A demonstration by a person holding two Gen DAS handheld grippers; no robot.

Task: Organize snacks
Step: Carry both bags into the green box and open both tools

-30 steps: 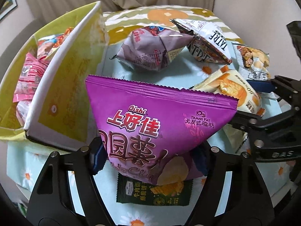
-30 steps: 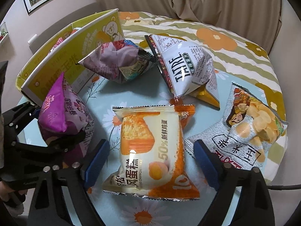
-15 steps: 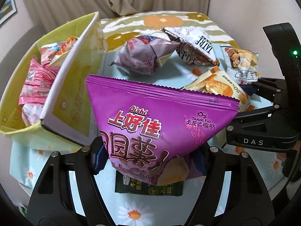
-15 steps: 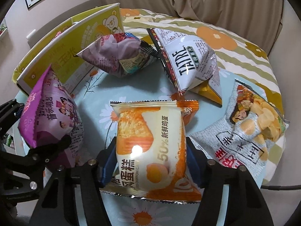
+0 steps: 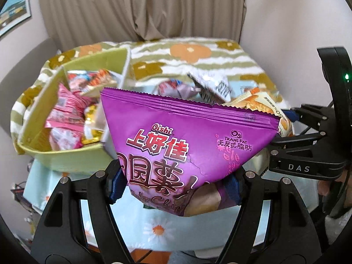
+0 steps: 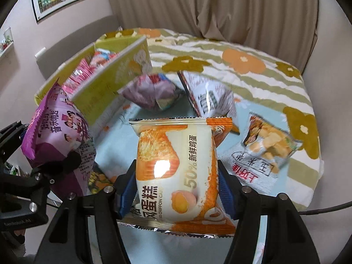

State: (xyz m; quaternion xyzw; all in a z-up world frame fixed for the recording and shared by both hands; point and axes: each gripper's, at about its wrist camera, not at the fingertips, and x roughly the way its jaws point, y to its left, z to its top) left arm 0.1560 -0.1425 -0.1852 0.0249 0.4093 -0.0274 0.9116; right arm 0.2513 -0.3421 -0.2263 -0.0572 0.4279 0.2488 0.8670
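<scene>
Pale blue cloth with daisies covers the table [image 6: 114, 136], and a striped blanket with orange flowers [image 6: 242, 61] lies behind it at 12 o'clock. At 10 o'clock in the right wrist view stands the green cardboard box [image 6: 114, 81], open on top; in the left wrist view it holds pink and red snack packets [image 5: 66, 114].

The purple chip bag [image 5: 189, 145] fills the middle of the left wrist view, lifted off the cloth. The left gripper [image 5: 178, 184] grasps it at its lower part, and the blue pads [image 5: 117, 184] press in on both sides. In the right wrist view the same bag is at 9 o'clock, just in front of the box.

The orange chiffon cake packet [image 6: 176, 167] is in the centre of the right wrist view. The right gripper [image 6: 173, 189] has just been closing, and now its pads pinch the packet from both sides, with the packet raised from the table.

On the cloth lie a white bag with dark letters [image 6: 209, 96] at 12 o'clock, a mauve bag [image 6: 154, 94] at 11 o'clock, and a grey bag with a picture of round snacks [image 6: 264, 151] at 3 o'clock. A small dark green packet [image 6: 96, 179] lies below the purple bag; its print is too small to read.
</scene>
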